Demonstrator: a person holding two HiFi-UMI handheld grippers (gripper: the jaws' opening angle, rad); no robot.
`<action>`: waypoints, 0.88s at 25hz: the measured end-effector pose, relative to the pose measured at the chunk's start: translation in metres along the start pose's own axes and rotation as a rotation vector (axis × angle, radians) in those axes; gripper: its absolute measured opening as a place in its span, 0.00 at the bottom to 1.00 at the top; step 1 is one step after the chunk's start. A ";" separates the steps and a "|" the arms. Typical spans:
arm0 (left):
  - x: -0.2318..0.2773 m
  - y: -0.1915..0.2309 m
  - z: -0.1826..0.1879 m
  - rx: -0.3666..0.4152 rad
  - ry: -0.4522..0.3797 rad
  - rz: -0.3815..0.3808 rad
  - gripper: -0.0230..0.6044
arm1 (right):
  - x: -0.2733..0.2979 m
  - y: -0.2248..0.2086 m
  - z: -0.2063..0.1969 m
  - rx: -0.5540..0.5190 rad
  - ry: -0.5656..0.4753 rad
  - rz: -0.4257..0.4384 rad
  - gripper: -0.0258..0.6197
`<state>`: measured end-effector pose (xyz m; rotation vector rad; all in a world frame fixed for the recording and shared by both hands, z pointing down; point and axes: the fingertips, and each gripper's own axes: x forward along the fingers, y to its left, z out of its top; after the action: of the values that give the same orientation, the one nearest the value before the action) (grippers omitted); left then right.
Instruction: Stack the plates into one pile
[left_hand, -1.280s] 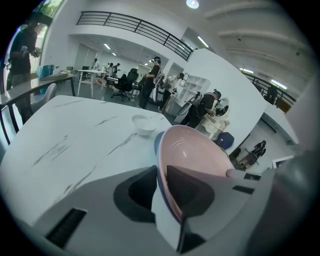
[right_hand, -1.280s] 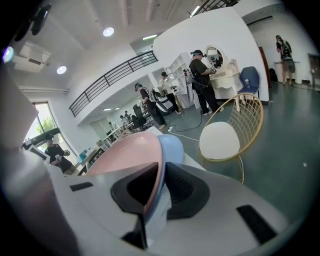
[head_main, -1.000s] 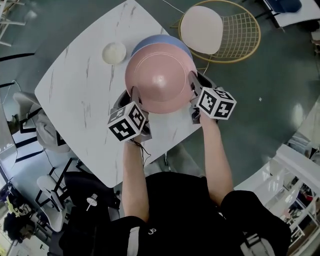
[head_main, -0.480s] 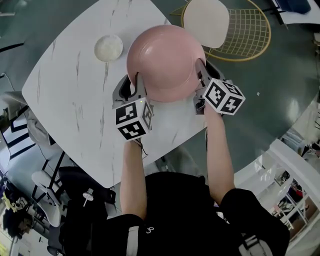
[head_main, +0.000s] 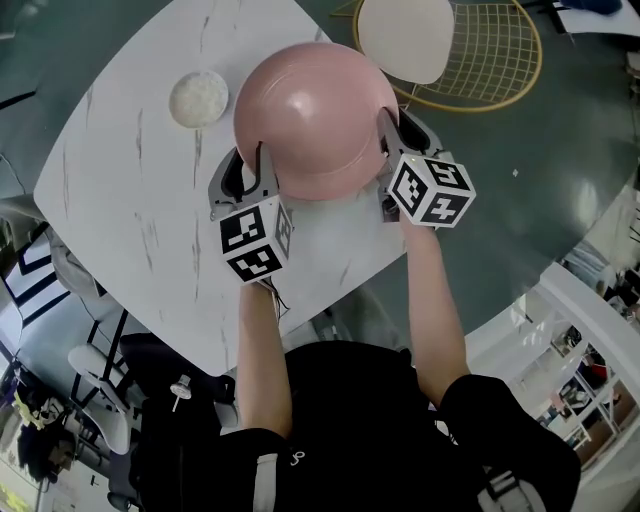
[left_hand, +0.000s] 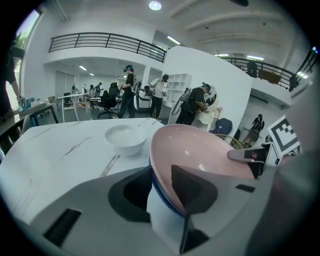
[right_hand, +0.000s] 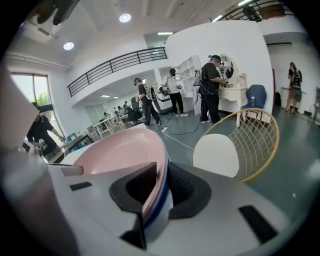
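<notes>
A pink plate (head_main: 310, 115) sits on a blue plate on the white marble table (head_main: 120, 200). The head view hides the blue plate. Its rim shows under the pink one in the left gripper view (left_hand: 162, 200) and the right gripper view (right_hand: 159, 205). My left gripper (head_main: 248, 170) straddles the near-left rims. Its jaws have just been opening, and a gap shows beside the outer one. My right gripper (head_main: 395, 130) straddles the right rims. Its jaws have also just been opening, and they lie close to the plates.
A small white bowl (head_main: 199, 97) stands on the table to the left of the plates. A wire chair with a white seat (head_main: 450, 50) stands on the floor beyond the table's far right edge. People work at desks far off in both gripper views.
The pink plate has moved away from me over the blue plate and come down on it, so the blue one no longer shows in the head view. Both grippers went with it.
</notes>
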<state>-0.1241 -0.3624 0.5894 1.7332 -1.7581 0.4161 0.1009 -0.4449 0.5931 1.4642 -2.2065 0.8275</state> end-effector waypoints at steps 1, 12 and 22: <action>-0.001 0.001 0.001 -0.012 -0.005 0.003 0.26 | 0.000 0.000 0.000 -0.012 -0.001 -0.003 0.16; -0.042 0.009 0.011 -0.142 -0.081 0.038 0.15 | -0.044 -0.008 0.005 -0.010 -0.072 -0.042 0.16; -0.129 -0.011 0.026 -0.168 -0.212 -0.023 0.06 | -0.120 0.026 0.020 0.087 -0.221 0.101 0.05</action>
<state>-0.1268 -0.2793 0.4864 1.7255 -1.8597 0.0727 0.1250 -0.3662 0.5005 1.5626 -2.4518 0.8395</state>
